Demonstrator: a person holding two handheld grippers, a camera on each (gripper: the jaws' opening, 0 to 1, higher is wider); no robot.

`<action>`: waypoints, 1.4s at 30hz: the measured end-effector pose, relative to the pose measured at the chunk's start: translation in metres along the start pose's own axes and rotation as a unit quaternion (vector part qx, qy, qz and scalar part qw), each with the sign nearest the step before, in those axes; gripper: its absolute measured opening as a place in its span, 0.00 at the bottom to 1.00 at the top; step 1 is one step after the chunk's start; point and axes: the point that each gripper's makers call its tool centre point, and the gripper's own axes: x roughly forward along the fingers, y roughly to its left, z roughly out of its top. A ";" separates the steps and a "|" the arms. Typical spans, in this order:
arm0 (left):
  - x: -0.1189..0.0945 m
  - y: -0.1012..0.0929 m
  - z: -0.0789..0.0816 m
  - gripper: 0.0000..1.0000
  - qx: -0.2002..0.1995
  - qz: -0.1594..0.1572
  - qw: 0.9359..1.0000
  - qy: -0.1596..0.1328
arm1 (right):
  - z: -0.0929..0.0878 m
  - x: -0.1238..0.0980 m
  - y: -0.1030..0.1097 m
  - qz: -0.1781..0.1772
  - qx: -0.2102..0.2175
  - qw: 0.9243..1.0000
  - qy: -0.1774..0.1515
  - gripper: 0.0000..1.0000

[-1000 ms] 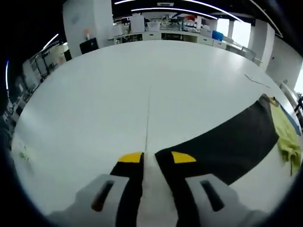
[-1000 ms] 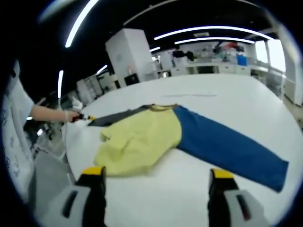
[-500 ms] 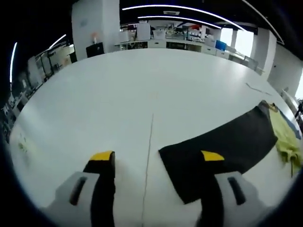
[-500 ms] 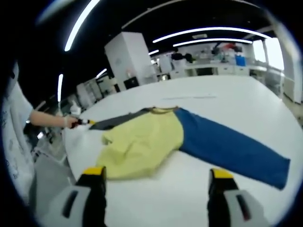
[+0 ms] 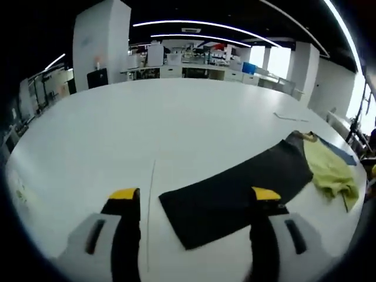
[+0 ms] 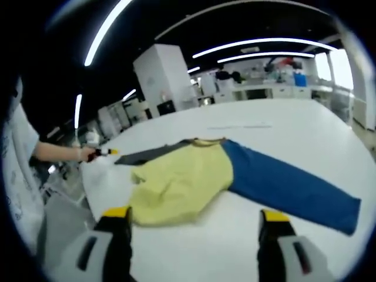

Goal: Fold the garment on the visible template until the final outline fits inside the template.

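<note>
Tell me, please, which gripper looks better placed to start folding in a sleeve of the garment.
Probably the left gripper: its open jaws straddle the end of the dark sleeve lying flat on the table. The right gripper, also open, sits short of the yellow body and blue sleeve.

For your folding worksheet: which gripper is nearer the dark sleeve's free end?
Left. The left gripper hangs open right over the dark sleeve end; the right gripper is beyond the yellow body.
</note>
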 end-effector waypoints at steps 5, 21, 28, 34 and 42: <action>-0.014 -0.033 0.010 0.72 0.007 -0.034 0.999 -0.025 | 0.001 -0.002 0.003 0.004 -0.007 1.000 -0.002 0.89; -0.044 -0.132 0.016 0.66 0.039 -0.153 0.986 -0.051 | 0.005 0.005 0.018 0.028 -0.034 0.999 -0.002 0.89; -0.056 -0.169 0.018 0.67 0.097 -0.186 0.976 -0.051 | 0.010 0.008 0.027 0.044 -0.047 0.998 -0.001 0.88; -0.076 -0.215 0.007 0.66 0.135 -0.215 0.966 -0.052 | 0.017 0.011 0.035 0.056 -0.059 0.997 -0.008 0.88; -0.091 -0.252 -0.011 0.65 0.169 -0.245 0.954 -0.042 | 0.010 0.018 0.047 0.072 -0.075 0.995 0.002 0.85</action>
